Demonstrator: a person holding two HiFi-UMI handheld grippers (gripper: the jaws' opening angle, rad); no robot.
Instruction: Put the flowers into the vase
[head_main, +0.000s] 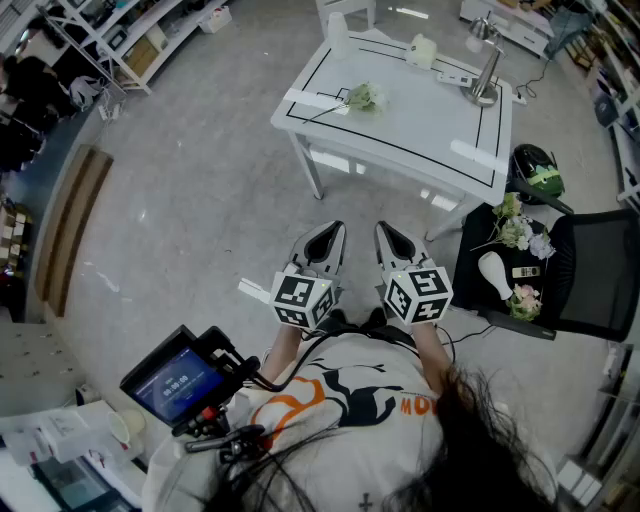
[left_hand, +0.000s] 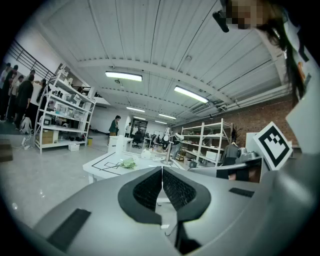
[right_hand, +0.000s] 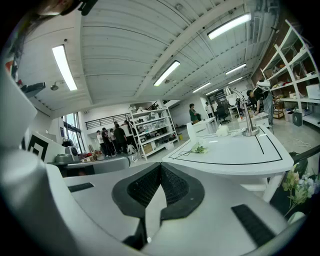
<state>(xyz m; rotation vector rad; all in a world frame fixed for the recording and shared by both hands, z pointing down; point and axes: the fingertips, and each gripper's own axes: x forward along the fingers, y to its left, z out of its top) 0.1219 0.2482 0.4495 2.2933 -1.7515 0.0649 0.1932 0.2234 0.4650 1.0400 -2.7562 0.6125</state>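
- While nothing is started yet, head view: left gripper (head_main: 322, 238) and right gripper (head_main: 395, 238) are closed and empty; the white vase (head_main: 494, 274) lies on the black chair (head_main: 590, 285) among flowers (head_main: 515, 228).
- Left gripper view: jaws together, single flower (left_hand: 129, 163) on the white table (left_hand: 100, 167).
- Right gripper view: jaws together, nothing held; every step is left.

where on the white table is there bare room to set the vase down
The table is bare across its middle and near edge, between the flower at left and the lamp at right. Its far right corner is cluttered; the chair seat is full.
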